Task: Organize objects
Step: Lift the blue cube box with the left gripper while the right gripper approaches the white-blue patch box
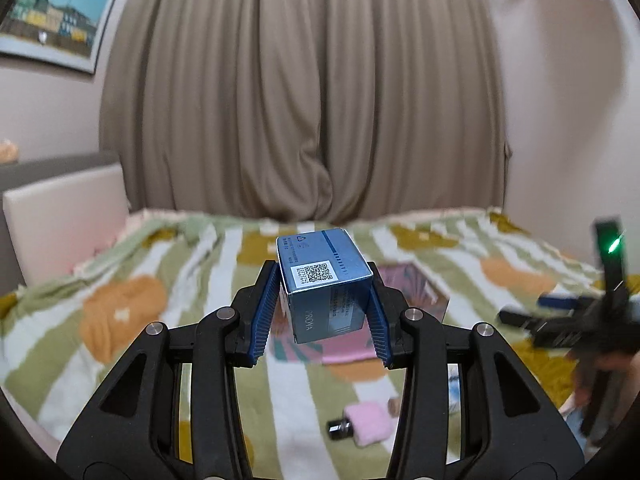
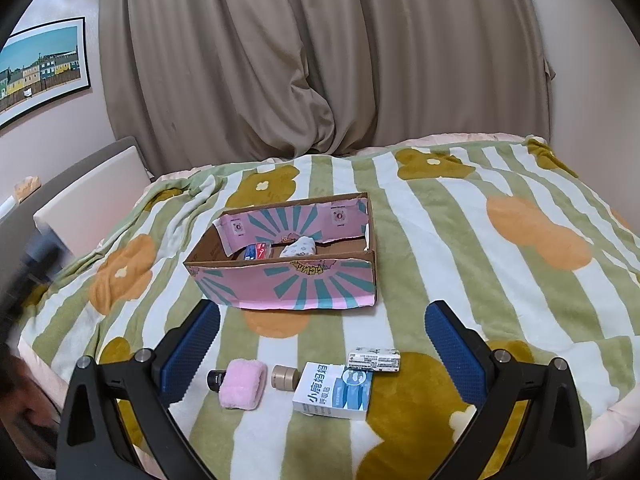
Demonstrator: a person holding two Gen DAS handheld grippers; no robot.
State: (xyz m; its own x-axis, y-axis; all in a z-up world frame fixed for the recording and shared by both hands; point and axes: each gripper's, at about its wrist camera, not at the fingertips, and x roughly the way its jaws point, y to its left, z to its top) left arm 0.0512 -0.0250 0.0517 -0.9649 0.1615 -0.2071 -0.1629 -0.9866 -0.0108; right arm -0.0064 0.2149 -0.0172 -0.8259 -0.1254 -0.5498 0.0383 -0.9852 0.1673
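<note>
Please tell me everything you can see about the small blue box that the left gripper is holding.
The small blue box looks like thin printed cardboard, closed and undamaged. Its top face carries a white label with a QR code, a dark blue stripe and a recycling mark; the front face has small print. It is held in the air, slightly tilted, above the striped blanket. The blue ribbed pads of the left gripper press on its two sides. Nothing else touches it.

A glossy blue cardboard carton [image 1: 324,280] is sitting between ribbed blue rubbery pads [image 1: 264,312] on matt black plastic arms. Below, a fuzzy fleece blanket [image 2: 460,240] is carrying a printed corrugated-cardboard box [image 2: 304,284] and a fluffy pink cloth band [image 2: 242,384].
</note>
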